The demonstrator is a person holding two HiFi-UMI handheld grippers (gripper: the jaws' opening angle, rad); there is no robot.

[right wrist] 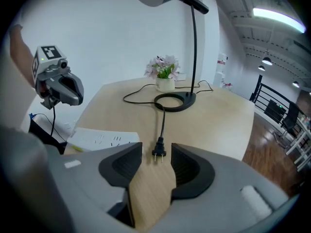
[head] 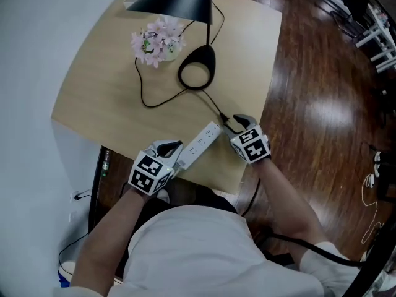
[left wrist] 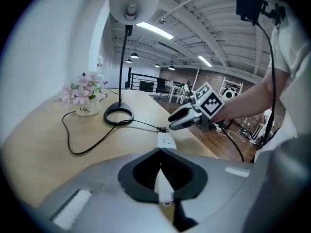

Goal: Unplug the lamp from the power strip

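Plug [right wrist: 158, 153] lay unplugged by surface's near right corner, prongs toward released right tool [head: 240, 122]; left tool [head: 173, 148] clenched power strip [head: 204, 140].

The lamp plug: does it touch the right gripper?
Apart. In the right gripper view the plug lies between the open jaws of the right gripper, bare table showing on both sides.

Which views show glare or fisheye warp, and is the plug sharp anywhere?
Head view: broad glare on the wooden floor, only mild warp. Left gripper view: heavy fisheye, dark corners, ceiling light blown out. Right gripper view: same fisheye; the plug is sharp, both prongs readable.
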